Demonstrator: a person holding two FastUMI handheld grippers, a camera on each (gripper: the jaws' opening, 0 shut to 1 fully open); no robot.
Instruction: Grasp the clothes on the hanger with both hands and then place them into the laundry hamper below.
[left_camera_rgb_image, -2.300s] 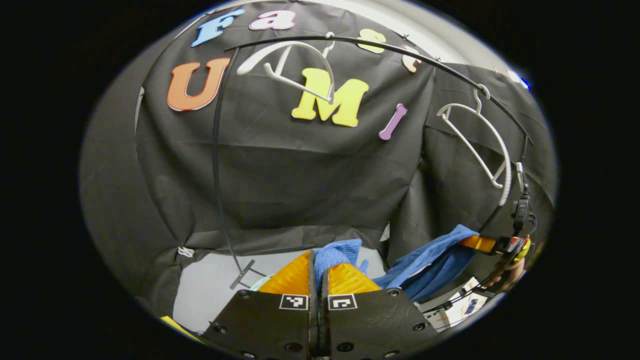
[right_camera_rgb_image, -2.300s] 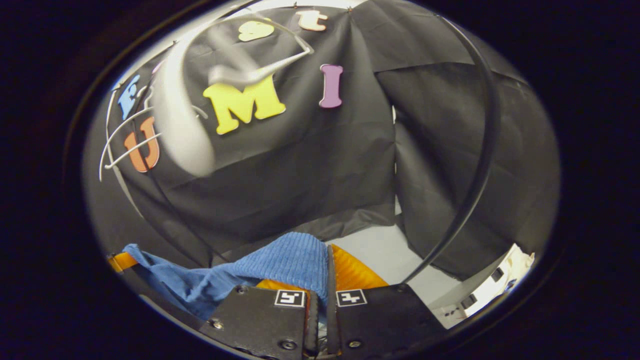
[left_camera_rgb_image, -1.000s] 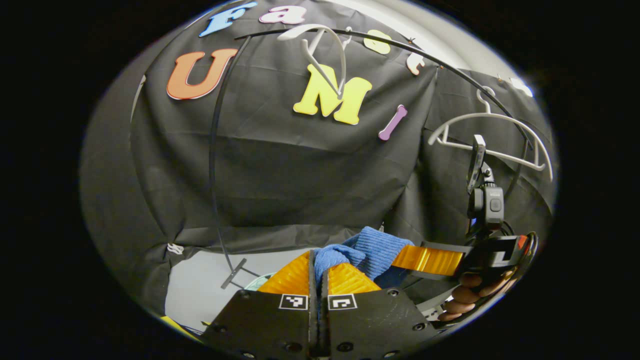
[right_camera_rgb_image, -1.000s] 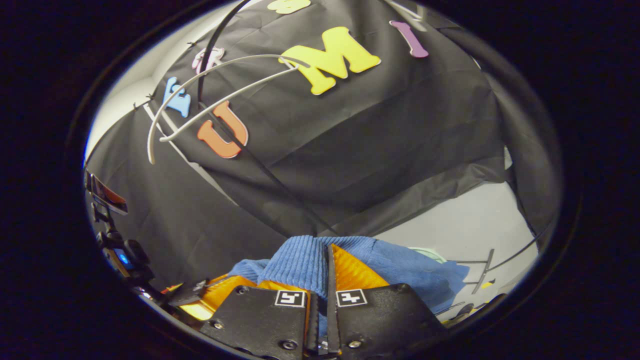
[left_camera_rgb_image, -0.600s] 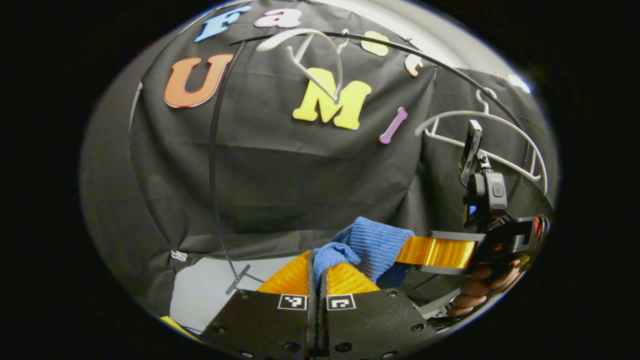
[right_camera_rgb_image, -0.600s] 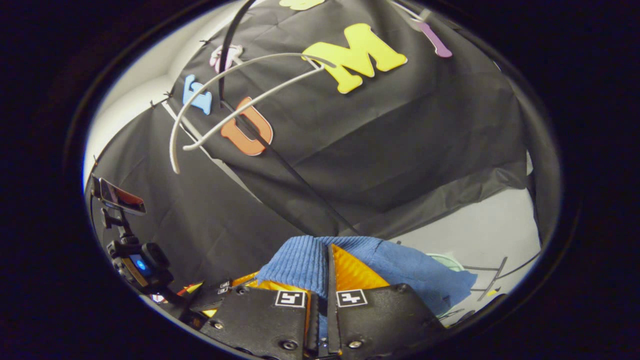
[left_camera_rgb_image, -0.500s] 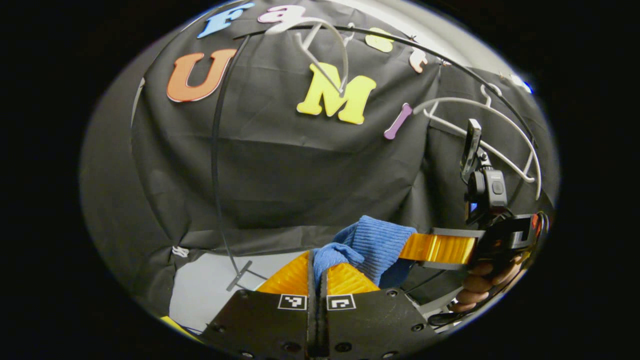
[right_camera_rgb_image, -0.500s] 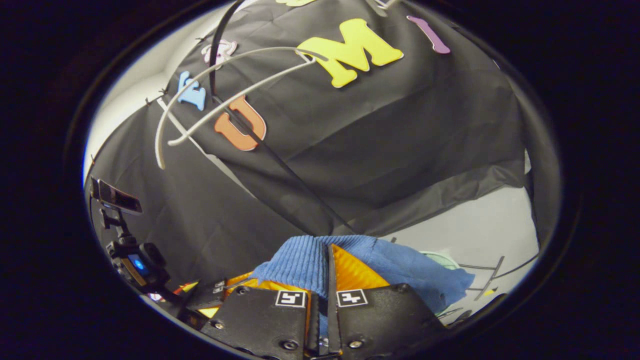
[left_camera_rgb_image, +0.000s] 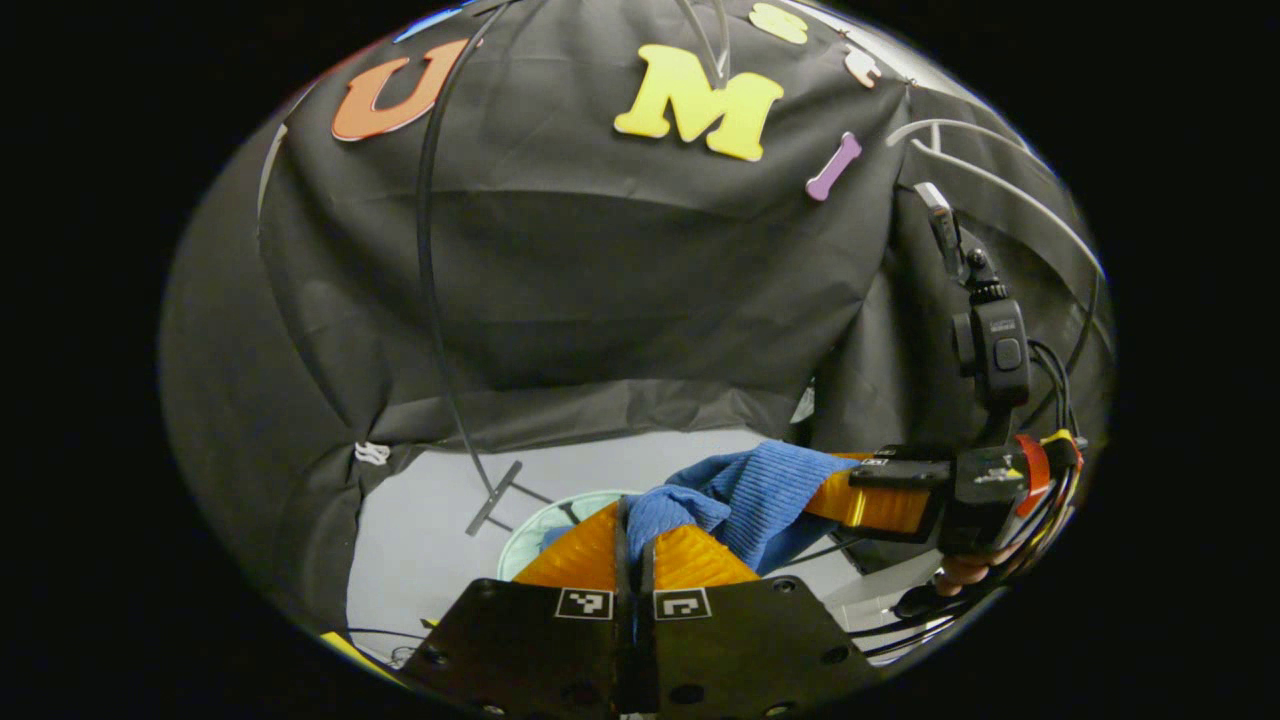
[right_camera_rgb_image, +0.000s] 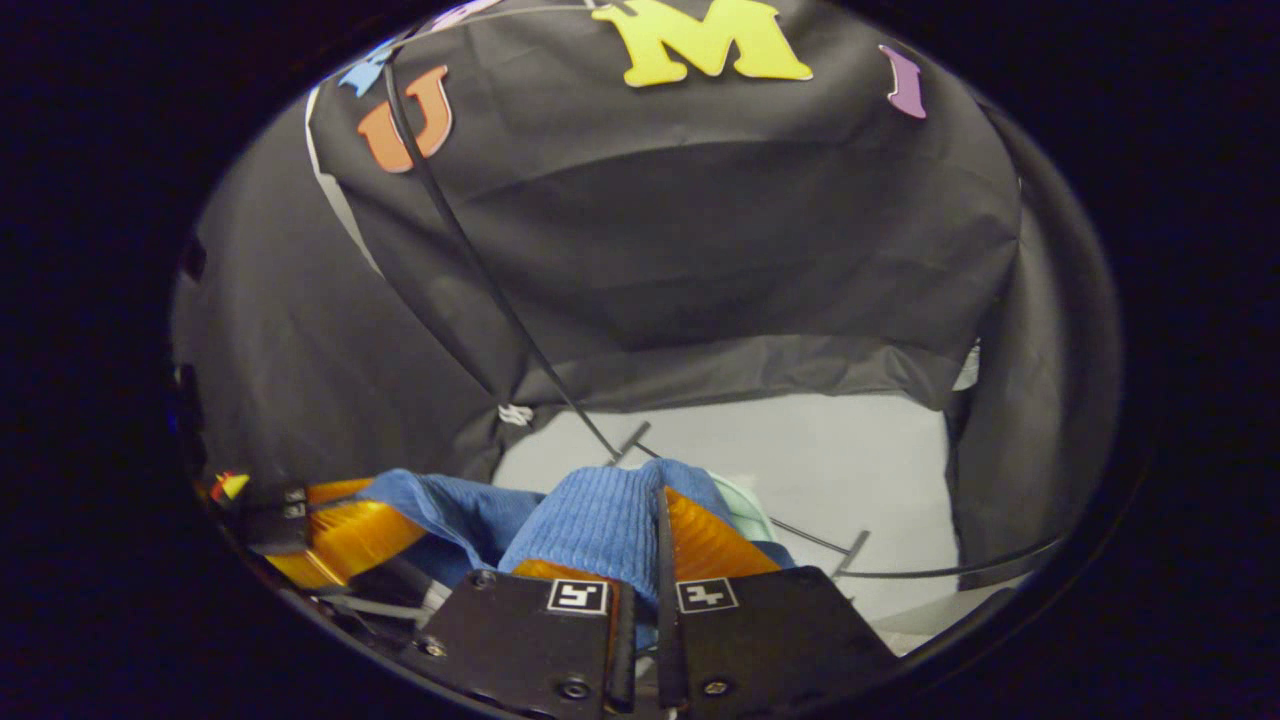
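- Nearest to me in the left gripper view, my left gripper (left_camera_rgb_image: 634, 520) has its jaws pressed together on a fold of the blue knitted garment (left_camera_rgb_image: 745, 490), which bunches up just beyond the tips.
- In the right gripper view, my right gripper (right_camera_rgb_image: 660, 520) is likewise pinching the same garment, ribbed cloth pushed up between and over its fingers.
- The garment is off the hanger, slung between the two grippers; the right gripper, with a hand (left_camera_rgb_image: 965, 572) on its handle, sits to the right in the left gripper view, close to my left one.
- Just beyond and below, a pale green hamper rim (left_camera_rgb_image: 545, 510) peeks out past my left fingers on the light floor (left_camera_rgb_image: 430, 540).
- I judge this to be the carry-down step: cloth freed, not yet in the hamper.
- Next I would lower both grippers together over that rim, then open both jaws so the cloth drops inside, not across the edge.
- Farther off, the thin black rail post (left_camera_rgb_image: 430, 260) and white hangers (left_camera_rgb_image: 1000, 205) stand before the booth wall.
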